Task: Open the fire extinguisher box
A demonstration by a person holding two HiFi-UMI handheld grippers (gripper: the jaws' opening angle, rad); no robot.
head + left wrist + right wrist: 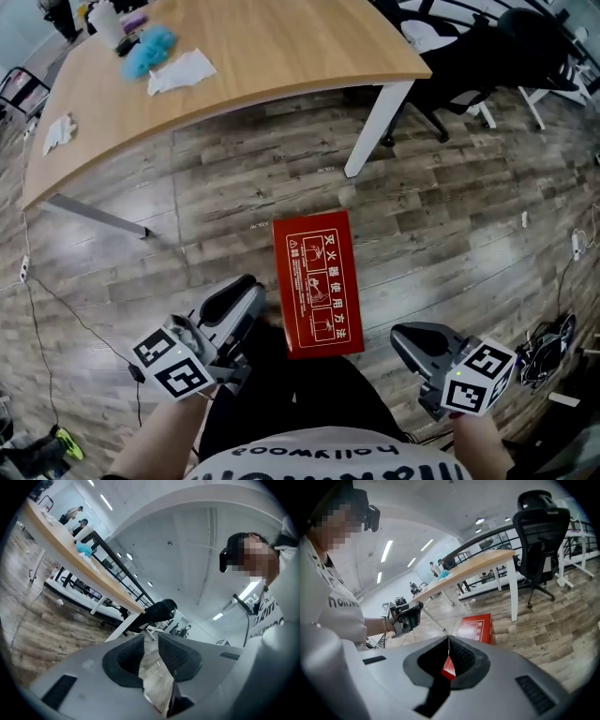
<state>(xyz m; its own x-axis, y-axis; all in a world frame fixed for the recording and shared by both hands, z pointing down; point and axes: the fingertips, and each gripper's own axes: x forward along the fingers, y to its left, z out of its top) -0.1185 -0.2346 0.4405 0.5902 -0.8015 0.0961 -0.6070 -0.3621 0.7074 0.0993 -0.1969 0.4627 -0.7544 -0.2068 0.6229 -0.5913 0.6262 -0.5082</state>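
The red fire extinguisher box (317, 284) lies flat on the wood floor, white print facing up, its lid down. My left gripper (242, 298) hovers just left of the box's near end, apart from it. In the left gripper view its jaws (151, 637) stand a narrow gap apart, with only floor showing between them. My right gripper (403, 336) hangs to the right of the box's near corner, not touching it. Its tips (449, 638) meet with nothing between them, and the box (477, 626) shows on the floor beyond.
A wooden table (281, 37) on white legs (375, 122) stands beyond the box, with a blue cloth (148, 49) and a white cloth (183, 70) on it. A black office chair (541, 527) is at the far right. Cables (548, 347) lie on the floor at the right.
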